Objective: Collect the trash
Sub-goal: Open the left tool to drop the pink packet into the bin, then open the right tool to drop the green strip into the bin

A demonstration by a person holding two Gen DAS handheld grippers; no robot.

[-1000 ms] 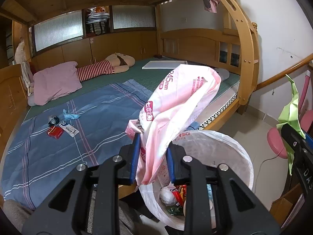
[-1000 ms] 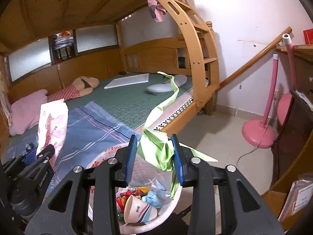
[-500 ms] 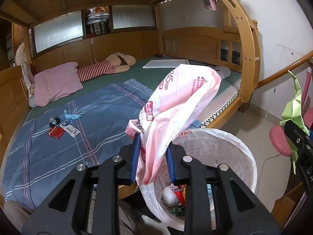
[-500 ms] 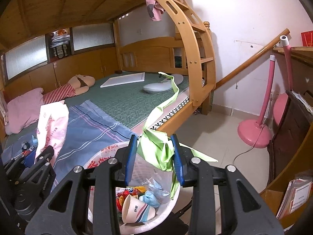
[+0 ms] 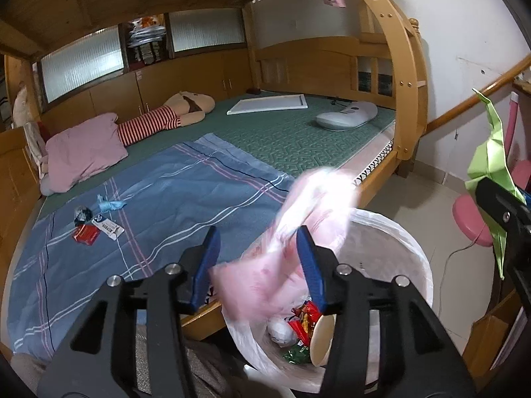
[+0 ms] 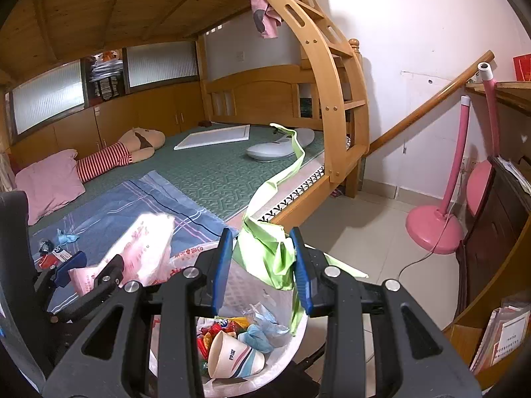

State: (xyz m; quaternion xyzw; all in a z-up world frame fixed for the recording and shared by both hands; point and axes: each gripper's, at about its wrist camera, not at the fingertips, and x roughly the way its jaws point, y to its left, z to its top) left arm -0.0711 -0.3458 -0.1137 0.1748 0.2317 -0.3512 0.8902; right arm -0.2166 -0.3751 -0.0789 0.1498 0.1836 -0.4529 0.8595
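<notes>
1. Pink plastic, blurred with motion: the pink bag (image 5: pixel 298 232) is tipping between the pads of the left tongs (image 5: pixel 259 265), whose jaws have just been opening. The pads no longer press on it, and it hangs over the bin (image 5: pixel 411 258).
2. The right tongs (image 6: pixel 260 265) are clamped on a crumpled green wrapper (image 6: pixel 268 248), held above the same bin; its long tail trails up toward the bed.
3. Done so far, judging by the contents: a paper cup (image 6: pixel 232 356), red snack packets and blue scraps already lie inside the white liner.
4. Left to do: the green wrapper is not yet dropped, and a small cluster of litter (image 5: pixel 96 227) sits on the blue sheet (image 5: pixel 166 205) well apart from the bin: a red packet, a white card, a blue scrap and something dark.
5. Room: the bin stands just beside the wooden bed edge, with bare tiled floor on its far side. The two tongs are close together over the rim, so crowding looks the main risk.
</notes>
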